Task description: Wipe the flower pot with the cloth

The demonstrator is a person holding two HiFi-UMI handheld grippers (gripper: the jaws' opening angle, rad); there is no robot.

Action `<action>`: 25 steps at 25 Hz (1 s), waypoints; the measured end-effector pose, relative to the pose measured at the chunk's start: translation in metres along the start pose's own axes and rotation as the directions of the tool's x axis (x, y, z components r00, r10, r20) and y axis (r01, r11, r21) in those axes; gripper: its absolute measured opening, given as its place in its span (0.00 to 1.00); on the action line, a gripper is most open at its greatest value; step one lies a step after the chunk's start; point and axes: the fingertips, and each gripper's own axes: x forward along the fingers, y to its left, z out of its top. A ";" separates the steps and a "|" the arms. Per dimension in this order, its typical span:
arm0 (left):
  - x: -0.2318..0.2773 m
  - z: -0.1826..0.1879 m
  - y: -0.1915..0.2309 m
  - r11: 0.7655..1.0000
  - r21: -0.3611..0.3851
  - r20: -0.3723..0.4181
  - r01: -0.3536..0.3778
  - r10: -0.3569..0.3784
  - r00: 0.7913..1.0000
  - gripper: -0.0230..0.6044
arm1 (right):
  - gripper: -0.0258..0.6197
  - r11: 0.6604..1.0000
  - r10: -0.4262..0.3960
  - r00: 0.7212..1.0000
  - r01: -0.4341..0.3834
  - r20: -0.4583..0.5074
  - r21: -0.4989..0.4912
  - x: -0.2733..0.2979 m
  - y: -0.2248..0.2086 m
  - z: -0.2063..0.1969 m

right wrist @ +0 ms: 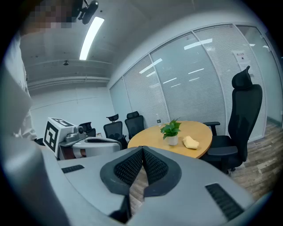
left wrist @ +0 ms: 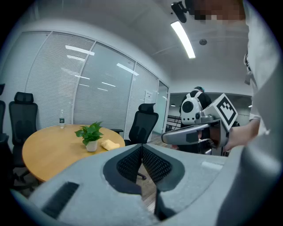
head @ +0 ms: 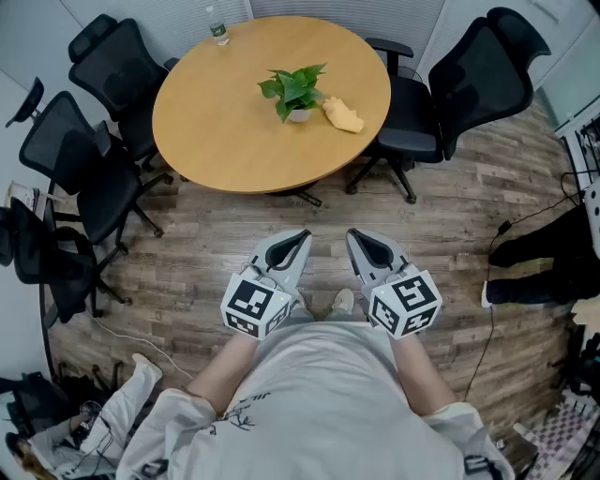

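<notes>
You stand back from the round wooden surface [head: 216, 122], with both forearms bent at the elbows and drawn in close to your waist. Your left gripper [head: 300, 236] and right gripper [head: 355, 236] sit side by side over the plank floor [head: 234, 244]. Their tips angle slightly toward each other but do not touch. Both point forward, toward the surface, and tip a little downward. Each marker cube [head: 255, 306] faces up toward your head.

In the left gripper view the jaws are pressed together with nothing between the ribbed pads. In the right gripper view they are also closed and empty.

The flower pot [head: 300, 114], small and white with a green leafy plant in it, stands upright on the surface, right of its centre. The yellow cloth [head: 343, 115] lies crumpled just beside the pot, on its right in the head view. Both are well apart from your grippers.

A water bottle [head: 218, 28] stands at the far edge of the surface. Black office chairs [head: 478, 80] ring it on both sides.
</notes>
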 end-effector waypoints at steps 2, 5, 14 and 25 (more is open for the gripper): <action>0.000 0.000 0.000 1.000 0.001 -0.001 -0.001 0.001 1.000 0.06 | 0.05 1.000 0.005 1.000 -0.005 -0.002 -0.002 0.000 0.001 0.000; 0.000 -0.001 0.000 1.000 -0.001 0.000 -0.001 0.001 1.000 0.06 | 0.05 1.000 0.010 1.000 -0.010 -0.004 -0.007 0.000 0.003 -0.002; -0.003 -0.002 0.004 1.000 -0.001 0.004 0.007 -0.007 1.000 0.06 | 0.05 1.000 -0.002 1.000 0.003 -0.011 0.015 0.005 0.005 -0.007; -0.019 -0.008 0.026 1.000 -0.012 0.011 0.011 -0.011 1.000 0.06 | 0.05 0.994 -0.089 0.996 0.088 0.016 0.061 0.016 0.009 -0.007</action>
